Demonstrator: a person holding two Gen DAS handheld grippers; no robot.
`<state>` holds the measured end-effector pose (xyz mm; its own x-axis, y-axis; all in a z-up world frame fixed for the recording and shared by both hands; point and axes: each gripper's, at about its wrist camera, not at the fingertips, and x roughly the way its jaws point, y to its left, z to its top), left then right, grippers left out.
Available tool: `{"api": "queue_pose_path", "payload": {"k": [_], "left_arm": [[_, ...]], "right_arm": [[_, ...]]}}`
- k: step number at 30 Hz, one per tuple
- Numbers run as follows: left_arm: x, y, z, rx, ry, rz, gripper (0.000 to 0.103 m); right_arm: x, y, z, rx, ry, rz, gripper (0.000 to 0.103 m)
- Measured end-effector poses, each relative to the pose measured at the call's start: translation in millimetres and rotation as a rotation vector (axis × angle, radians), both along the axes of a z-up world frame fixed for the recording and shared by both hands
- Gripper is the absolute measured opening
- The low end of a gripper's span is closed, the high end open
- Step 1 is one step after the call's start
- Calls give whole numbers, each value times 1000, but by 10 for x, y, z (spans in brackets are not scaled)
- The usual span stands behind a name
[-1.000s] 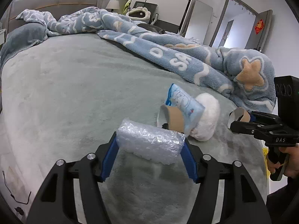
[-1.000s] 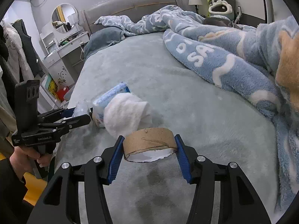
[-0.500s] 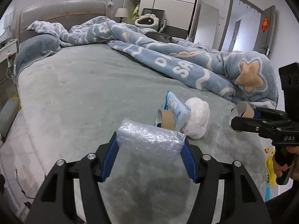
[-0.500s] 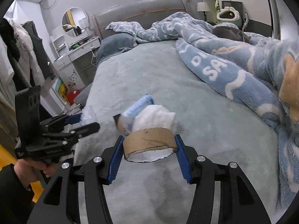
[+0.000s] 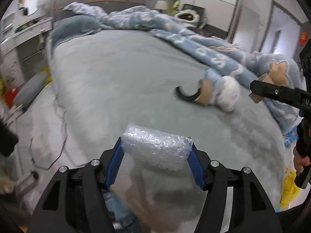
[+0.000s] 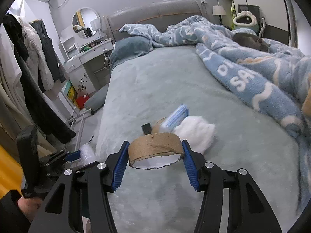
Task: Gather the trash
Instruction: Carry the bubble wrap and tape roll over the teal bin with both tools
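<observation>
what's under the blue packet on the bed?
The blue packet leans on a cardboard roll beside a white wad. A black curved piece lies alongside. Anything beneath them is covered.

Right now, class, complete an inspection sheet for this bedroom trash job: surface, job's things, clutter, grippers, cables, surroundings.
Surface: grey-green plush bed cover, rumpled blue patterned blanket along one side.
Job's things: clear bubble-wrap roll; brown cardboard tape ring.
Clutter: white fluffy wad, blue-white packet, second cardboard ring, black curved piece grouped on the bed.
Grippers: left gripper shut on bubble wrap; right gripper shut on ring.
Cables: thin cord on floor.
Surroundings: round mirror, hanging clothes.
</observation>
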<state>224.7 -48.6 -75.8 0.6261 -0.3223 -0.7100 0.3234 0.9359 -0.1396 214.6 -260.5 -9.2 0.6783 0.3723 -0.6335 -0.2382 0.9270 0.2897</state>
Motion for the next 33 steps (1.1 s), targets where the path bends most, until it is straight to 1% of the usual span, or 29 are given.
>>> {"api": "queue_pose_path", "payload": {"k": [4,7,10,13,18,23,31,33], "left_arm": [[-162,210,-15,30,12,48,65],[-248,381,-31,41,31,82,65],[-329,538,-48,47,48,111,65],[-400,650,-73,49,60,127,65],[-489,769,-108,100,64,128,65],[-520,932,-138,100,89,146,65],[-512,1224,-330,110,174,190,65],[-507,1276,-393,126,197,199,65]], "right_arm": [[-16,172,-75,6,23,15,55],[-79,288,-56,8,18,26,55],[-134,444,-42,-13,9,39,55],[-181,595,-47,11,16,58,55],[-266,884,-30,9,12,100,55],[-306,1112,-39,-2,15,137,55],[-343,1414,-83,-19,31,191,55],[-350,1494,-93,-18,37,203,55]]}}
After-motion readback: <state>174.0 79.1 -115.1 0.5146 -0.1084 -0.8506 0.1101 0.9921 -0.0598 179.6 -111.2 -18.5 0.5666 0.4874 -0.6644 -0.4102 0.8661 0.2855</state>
